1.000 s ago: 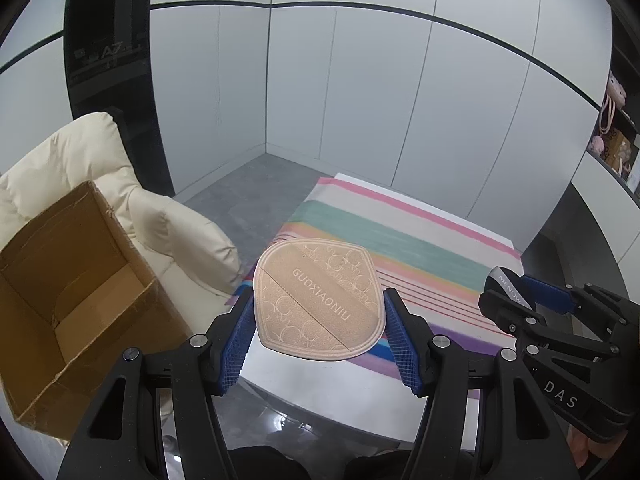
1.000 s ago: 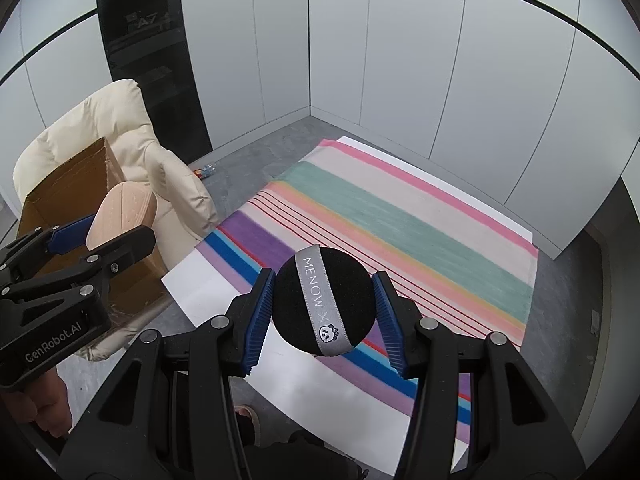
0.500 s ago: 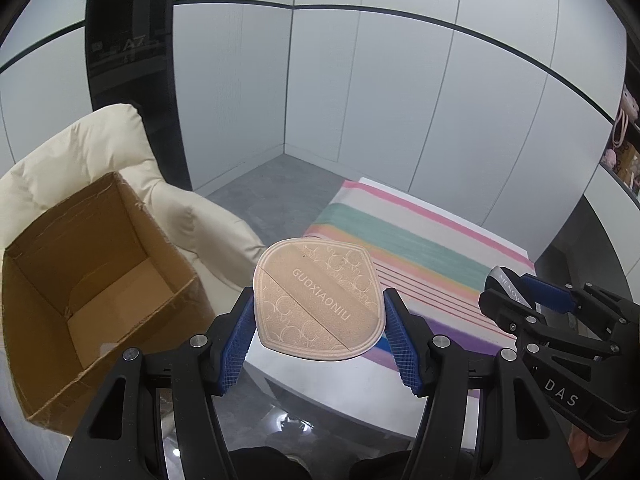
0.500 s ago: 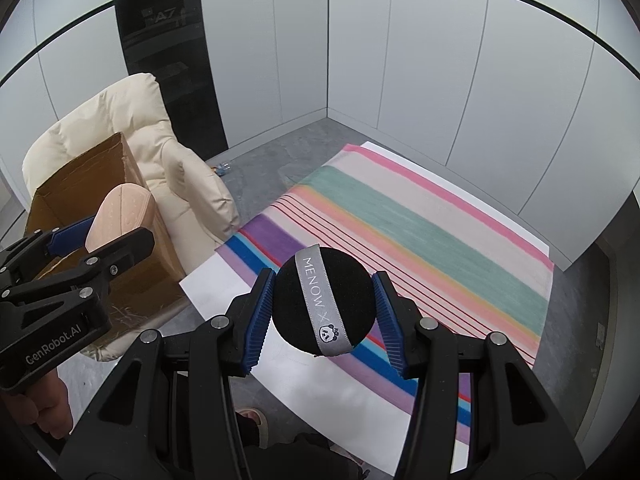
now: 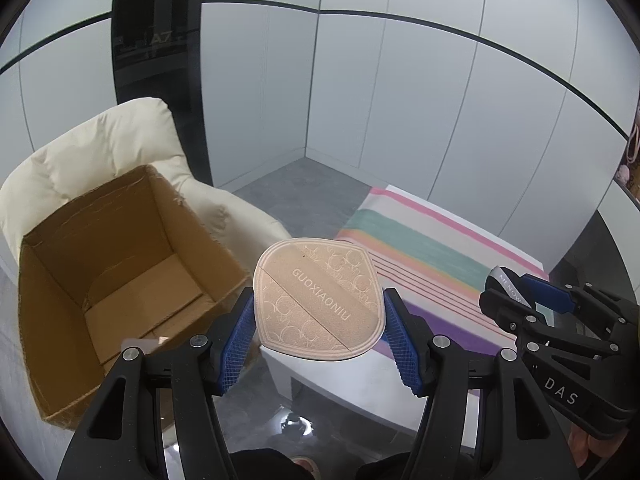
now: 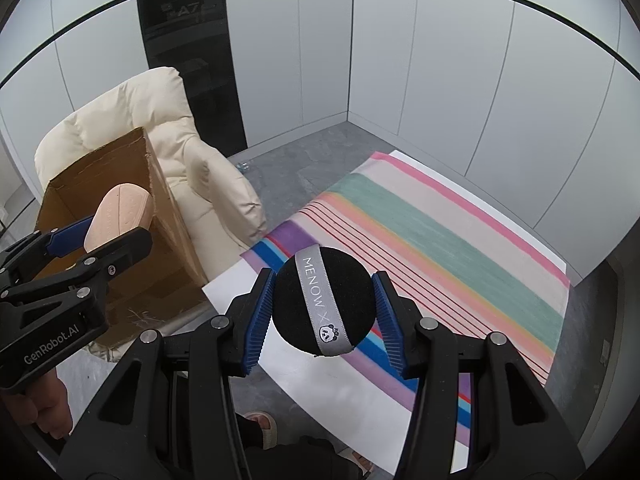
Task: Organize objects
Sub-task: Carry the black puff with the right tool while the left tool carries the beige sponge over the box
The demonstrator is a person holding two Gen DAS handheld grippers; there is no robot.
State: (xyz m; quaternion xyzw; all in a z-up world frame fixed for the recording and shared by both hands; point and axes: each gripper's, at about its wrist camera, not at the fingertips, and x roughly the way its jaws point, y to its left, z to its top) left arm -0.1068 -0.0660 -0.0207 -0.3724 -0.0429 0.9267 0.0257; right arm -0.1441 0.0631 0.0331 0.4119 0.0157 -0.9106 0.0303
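Left gripper (image 5: 319, 326): your 2 blue pads are clamped on the edges of the beige puff.
Beige puff (image 5: 318, 304): flat, teardrop-shaped, lettered "GUOXIAONIU"; held in the air, tip pointing away from you.
Right gripper (image 6: 323, 311): your pads are clamped on the black puff.
Black puff (image 6: 324, 300): round, grey "MENOW" ribbon facing you; held above the striped cloth (image 6: 440, 240).
Cardboard box (image 5: 120, 276): open-topped, left of your left gripper, seated on the cream armchair (image 5: 100, 152).
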